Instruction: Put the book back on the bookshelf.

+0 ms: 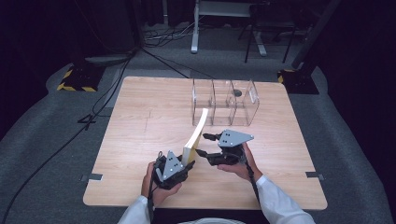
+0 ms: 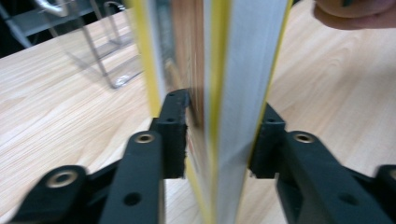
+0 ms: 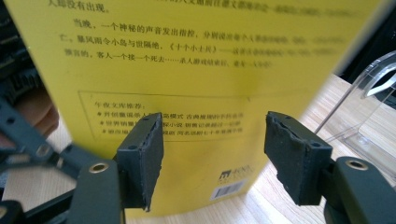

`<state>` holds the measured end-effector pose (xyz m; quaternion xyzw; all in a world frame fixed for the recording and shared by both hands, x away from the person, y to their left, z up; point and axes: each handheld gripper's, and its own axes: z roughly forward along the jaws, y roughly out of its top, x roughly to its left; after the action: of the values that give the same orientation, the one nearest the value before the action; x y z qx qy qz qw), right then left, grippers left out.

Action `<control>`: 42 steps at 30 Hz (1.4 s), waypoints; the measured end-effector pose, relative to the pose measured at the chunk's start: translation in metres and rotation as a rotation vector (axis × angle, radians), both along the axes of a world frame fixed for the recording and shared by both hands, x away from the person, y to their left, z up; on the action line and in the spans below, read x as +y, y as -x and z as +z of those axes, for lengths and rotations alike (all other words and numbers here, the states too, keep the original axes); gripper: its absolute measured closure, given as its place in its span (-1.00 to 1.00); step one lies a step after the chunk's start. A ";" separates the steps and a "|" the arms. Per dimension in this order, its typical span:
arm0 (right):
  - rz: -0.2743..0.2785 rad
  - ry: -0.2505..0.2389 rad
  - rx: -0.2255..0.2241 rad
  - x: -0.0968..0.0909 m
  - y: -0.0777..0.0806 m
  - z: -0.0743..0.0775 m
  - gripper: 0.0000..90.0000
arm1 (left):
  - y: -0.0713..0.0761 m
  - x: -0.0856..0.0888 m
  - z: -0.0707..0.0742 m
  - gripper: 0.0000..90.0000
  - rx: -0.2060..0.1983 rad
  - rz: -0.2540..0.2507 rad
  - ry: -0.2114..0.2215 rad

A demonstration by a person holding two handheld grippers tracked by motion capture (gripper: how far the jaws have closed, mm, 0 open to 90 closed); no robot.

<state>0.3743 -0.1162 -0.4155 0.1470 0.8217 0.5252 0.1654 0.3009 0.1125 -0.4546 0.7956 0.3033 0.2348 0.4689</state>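
A dark room surrounds a grey carpeted floor, with cables trailing across it and the legs of a stand at the far side. On the carpet stands a light wooden table, bare but for a clear acrylic organiser with three upright compartments on its far right part.

A yellow book stands on edge near the middle of the near half of the table, its top leaning away toward the organiser. The left gripper holds it at the near bottom corner: in the left gripper view both pads press on the book from either side, over the covers and the white page block. The right gripper hovers just to the right of the book with its jaws spread wide and nothing between them; in the right gripper view they face the yellow back cover, with its printed text and barcode, without touching it.

The step in hand looks like steadying the book upright before it goes into a compartment. The next move probably calls for the right gripper to close on the free edge, so both can lift and slide the book into a slot without tipping the organiser.
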 end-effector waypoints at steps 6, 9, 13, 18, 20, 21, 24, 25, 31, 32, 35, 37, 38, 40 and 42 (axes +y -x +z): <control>-0.009 0.023 -0.016 0.004 0.001 0.001 -0.13 | -0.004 0.004 -0.001 0.61 0.008 0.025 0.019; -0.018 0.016 -0.015 0.001 -0.001 0.001 -0.15 | -0.009 0.013 -0.001 0.67 0.029 0.010 0.051; -0.035 -0.005 0.000 -0.011 -0.005 -0.001 -0.16 | -0.009 0.022 -0.001 0.68 0.046 -0.027 0.053; -0.065 -0.019 0.022 -0.037 -0.015 -0.005 -0.20 | -0.006 0.033 -0.001 0.67 0.063 -0.104 0.066; -0.058 -0.027 0.031 -0.043 -0.018 -0.006 -0.23 | -0.003 0.036 0.000 0.67 0.063 -0.151 0.057; -0.050 -0.032 0.036 -0.046 -0.019 -0.006 -0.24 | -0.001 0.037 0.000 0.67 0.071 -0.166 0.061; 0.002 -0.043 0.053 -0.050 -0.022 -0.007 -0.29 | 0.004 0.042 0.000 0.67 0.075 -0.223 0.059; 0.016 -0.045 0.055 -0.050 -0.021 -0.008 -0.29 | 0.004 0.042 0.000 0.67 0.075 -0.223 0.059; 0.117 -0.017 0.061 -0.043 -0.019 -0.010 -0.36 | 0.009 0.045 0.001 0.67 0.086 -0.317 0.067; 0.117 -0.017 0.061 -0.043 -0.019 -0.010 -0.36 | 0.011 0.045 0.001 0.67 0.088 -0.327 0.064; 0.212 -0.008 0.094 -0.038 -0.022 -0.014 -0.39 | 0.012 0.050 0.001 0.67 0.092 -0.360 0.067; 0.239 0.002 0.108 -0.035 -0.022 -0.017 -0.39 | 0.011 0.050 0.001 0.67 0.097 -0.365 0.071; 0.249 0.011 0.108 -0.033 -0.022 -0.019 -0.37 | 0.010 0.051 0.002 0.67 0.096 -0.366 0.070; 0.262 0.023 0.109 -0.031 -0.022 -0.020 -0.36 | 0.009 0.051 0.003 0.67 0.096 -0.364 0.074; 0.282 0.037 0.115 -0.028 -0.022 -0.024 -0.21 | 0.006 0.051 0.004 0.67 0.095 -0.357 0.078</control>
<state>0.3960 -0.1437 -0.4395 0.0569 0.8518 0.5188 0.0455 0.2947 0.1636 -0.4510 0.8283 0.1879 0.0978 0.5187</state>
